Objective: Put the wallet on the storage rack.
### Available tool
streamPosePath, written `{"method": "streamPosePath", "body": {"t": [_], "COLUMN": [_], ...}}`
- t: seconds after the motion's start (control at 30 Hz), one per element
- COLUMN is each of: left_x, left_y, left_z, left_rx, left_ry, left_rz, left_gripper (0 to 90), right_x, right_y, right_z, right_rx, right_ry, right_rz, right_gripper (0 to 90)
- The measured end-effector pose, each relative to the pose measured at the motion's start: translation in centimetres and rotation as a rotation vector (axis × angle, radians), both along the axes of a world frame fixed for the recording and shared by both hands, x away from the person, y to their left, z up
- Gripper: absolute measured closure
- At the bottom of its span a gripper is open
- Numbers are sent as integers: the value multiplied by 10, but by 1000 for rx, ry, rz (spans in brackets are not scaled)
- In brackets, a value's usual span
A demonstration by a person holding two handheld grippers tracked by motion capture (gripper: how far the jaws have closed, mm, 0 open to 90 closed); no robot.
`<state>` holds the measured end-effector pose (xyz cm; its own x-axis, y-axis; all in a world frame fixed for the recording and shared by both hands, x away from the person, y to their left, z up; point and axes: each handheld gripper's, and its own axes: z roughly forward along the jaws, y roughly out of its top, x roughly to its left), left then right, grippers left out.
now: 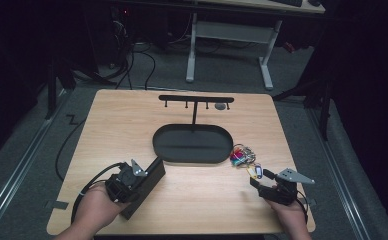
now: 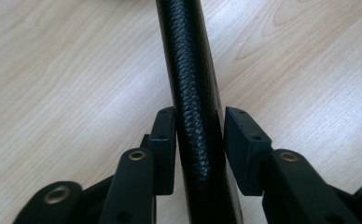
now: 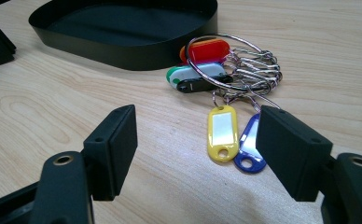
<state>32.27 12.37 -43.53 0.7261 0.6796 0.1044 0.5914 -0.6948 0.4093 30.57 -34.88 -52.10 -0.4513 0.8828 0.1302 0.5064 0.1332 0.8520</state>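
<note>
The left gripper [image 1: 149,172] has its jaws around a black case [image 2: 193,93] near the tabletop's [image 1: 132,120] front-left corner; one pad touches, the other stands just off. The right gripper [image 3: 198,154] hangs wide open, empty, before the keys [image 3: 226,79] beside the oval tray [image 3: 123,51]. Judging by this, nothing has been lifted or hung on the rack [image 1: 196,99].

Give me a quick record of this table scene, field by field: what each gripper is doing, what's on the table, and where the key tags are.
left gripper: jaws around a black textured case; one pad touches it, a slit shows at the other
right gripper: open, holding nothing, pointed at the key tags
key tags: coloured bunch on a wire ring, lying beside the tray
tray: black oval, with a hook stand rising behind it
table: light wood
</note>
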Motion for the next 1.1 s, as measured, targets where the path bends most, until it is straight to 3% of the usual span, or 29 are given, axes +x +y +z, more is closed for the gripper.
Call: {"method": "streamPosePath", "body": {"t": [0.1,0.2,0.3,0.5,0.57,0.6,0.8,1.1], "left_x": [3,1,-2,-2,0,1,1,15], "left_y": [-1,-3,-7,-7,-8,-10,-17,-32], "left_z": [2,3,3,11,14,17,23,29], "left_rx": [0,14,39,-1,0,0,-9,14], "left_ry": [26,10,-27,-104,-115,-148,-219,-352], "left_rz": [-3,-33,-75,-141,-154,-170,-225,-228], "left_gripper": [710,736,742,746,748,748,747,747], "right_x": [0,0,0,3,4,4,1,-7], "right_y": [0,0,0,0,0,0,0,-9], "right_z": [0,0,0,0,-1,0,1,2], "right_rx": [-1,0,1,15,11,9,-21,-13], "right_ry": [0,1,1,8,11,12,-12,-22], "right_rz": [1,2,0,-16,-22,-24,-39,-49], "right_gripper": [297,297,297,299,305,305,308,309]}}
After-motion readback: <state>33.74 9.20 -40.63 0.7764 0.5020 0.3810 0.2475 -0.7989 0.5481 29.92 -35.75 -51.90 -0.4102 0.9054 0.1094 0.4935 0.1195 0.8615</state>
